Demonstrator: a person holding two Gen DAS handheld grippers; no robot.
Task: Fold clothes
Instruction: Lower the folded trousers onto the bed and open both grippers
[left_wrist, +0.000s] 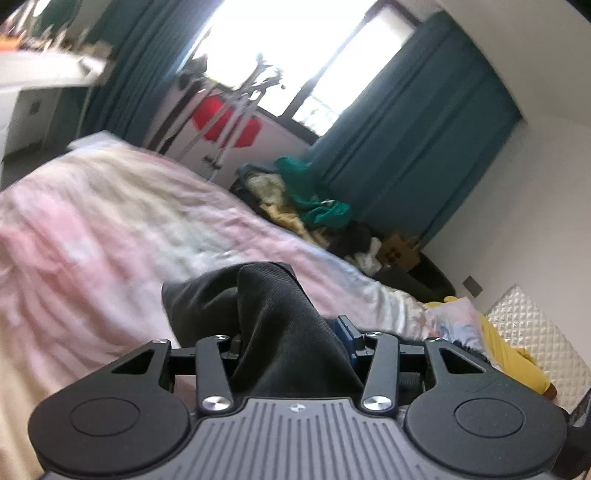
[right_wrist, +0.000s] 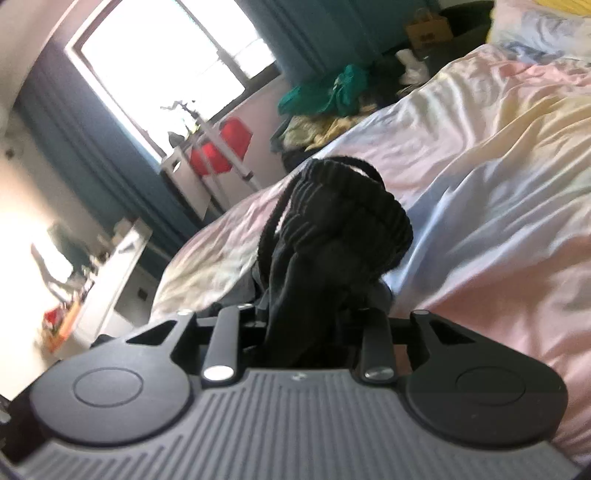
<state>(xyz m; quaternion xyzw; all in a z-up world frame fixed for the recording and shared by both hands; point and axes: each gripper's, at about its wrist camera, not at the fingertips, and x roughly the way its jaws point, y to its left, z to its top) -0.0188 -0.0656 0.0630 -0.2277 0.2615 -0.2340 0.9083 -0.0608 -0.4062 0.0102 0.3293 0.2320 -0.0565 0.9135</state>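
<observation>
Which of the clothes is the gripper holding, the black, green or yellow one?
The black garment. It is bunched between the left gripper's fingers, up over the bed. The green one and the yellow one lie in the pile beside the bed.

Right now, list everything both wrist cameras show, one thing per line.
Black garment: one, black, bunched between both grippers' jaws; ribbed band with a cord shows in the right wrist view.
Bed sheet: one, pink and pale yellow, rumpled, covering the bed.
Clothes pile: one heap, green, yellow and dark, beyond the bed's far edge.
Curtains: teal, flanking the bright window.
Cardboard box: one, brown, beside the pile.
Left gripper: black, shut on the garment.
Right gripper: black, shut on the garment.
</observation>
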